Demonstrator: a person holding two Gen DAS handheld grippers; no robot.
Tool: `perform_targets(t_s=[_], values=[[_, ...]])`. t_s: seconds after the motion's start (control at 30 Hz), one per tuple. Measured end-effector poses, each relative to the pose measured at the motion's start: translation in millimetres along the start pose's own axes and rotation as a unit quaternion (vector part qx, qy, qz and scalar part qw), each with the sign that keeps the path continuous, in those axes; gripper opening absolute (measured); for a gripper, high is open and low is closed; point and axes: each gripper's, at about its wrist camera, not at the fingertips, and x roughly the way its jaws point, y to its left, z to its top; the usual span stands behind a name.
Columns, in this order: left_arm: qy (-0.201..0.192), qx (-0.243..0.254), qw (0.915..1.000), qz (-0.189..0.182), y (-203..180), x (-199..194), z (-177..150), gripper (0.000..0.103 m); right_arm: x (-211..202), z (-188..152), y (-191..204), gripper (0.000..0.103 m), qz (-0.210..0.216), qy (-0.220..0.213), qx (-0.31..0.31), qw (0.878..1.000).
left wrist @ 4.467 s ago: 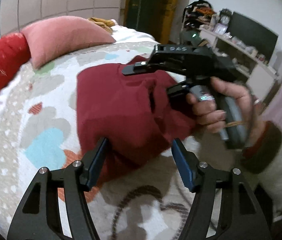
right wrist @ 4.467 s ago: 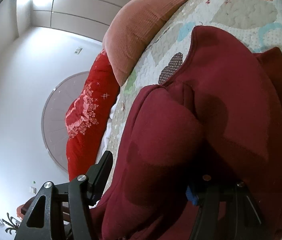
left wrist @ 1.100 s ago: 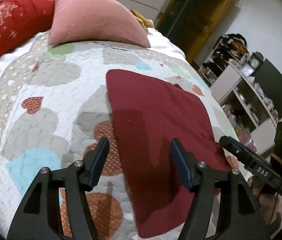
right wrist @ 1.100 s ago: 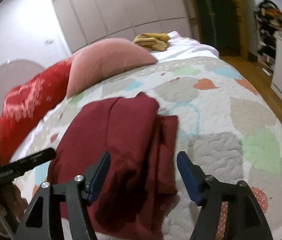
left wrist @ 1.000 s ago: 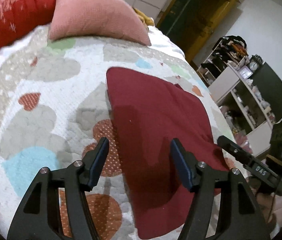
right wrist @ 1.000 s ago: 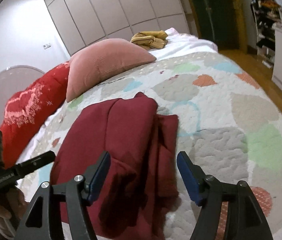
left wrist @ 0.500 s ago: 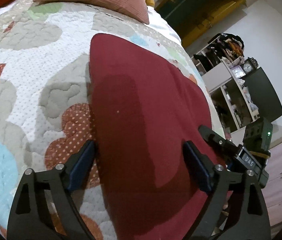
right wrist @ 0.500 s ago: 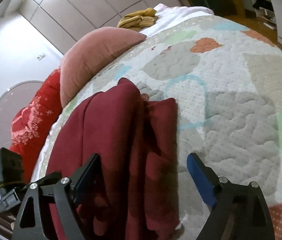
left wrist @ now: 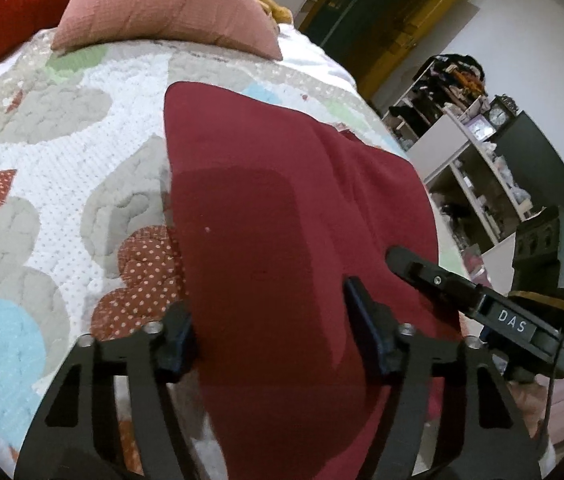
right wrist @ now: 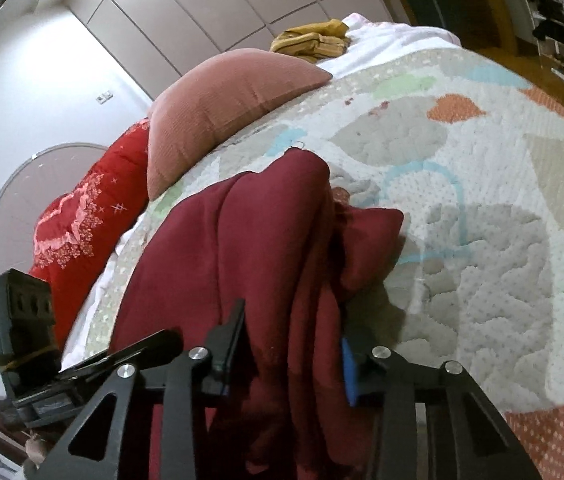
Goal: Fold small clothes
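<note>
A dark red garment point(left wrist: 282, 208) lies folded on the quilted bedspread point(left wrist: 62, 152), flat on its left side and bunched in ridges on its right point(right wrist: 266, 240). My left gripper point(left wrist: 272, 322) is down on the garment's near left edge. Its jaws are closing, with flat cloth lying between the fingers and not squeezed. My right gripper point(right wrist: 289, 344) is at the near right edge. Its jaws are closing too, and a thick fold of the cloth fills the gap and touches both pads. Each gripper shows in the other's view: the right point(left wrist: 399, 258), the left point(right wrist: 150, 342).
A pink pillow point(left wrist: 162, 8) and a red cushion point(right wrist: 82, 216) lie at the head of the bed, with a yellow garment point(right wrist: 313, 42) behind them. White shelves point(left wrist: 477, 168) with clutter stand beyond the bed's right side. Wardrobe doors point(right wrist: 210, 4) line the far wall.
Both grippers have dropped closer to the garment's near edge. Their jaws opened wide half a second ago and have since narrowed around the cloth, the right one far more.
</note>
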Motion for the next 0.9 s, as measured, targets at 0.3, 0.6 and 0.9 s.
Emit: perform_targets(t_s=[0.3, 0.6, 0.9], values=[[0.016, -0.016, 0.9997, -0.008, 0.8, -69.0, -18.7, 0.058, -43.4, -20.0, 47.3, 0.036, 0.021, 0.010, -0.017, 1.000], [0.032, -0.012, 0.9991, 0.024, 8.5, -105.5, -77.2, 0.058, -57.0, -81.1, 72.4, 0.036, 0.034, 0.046, -0.011, 0.998], [0.030, -0.010, 0.9970, 0.070, 12.6, -96.9, -98.6, 0.066, -64.2, -105.2, 76.7, 0.053, -0.082, 0.035, -0.080, 0.993]])
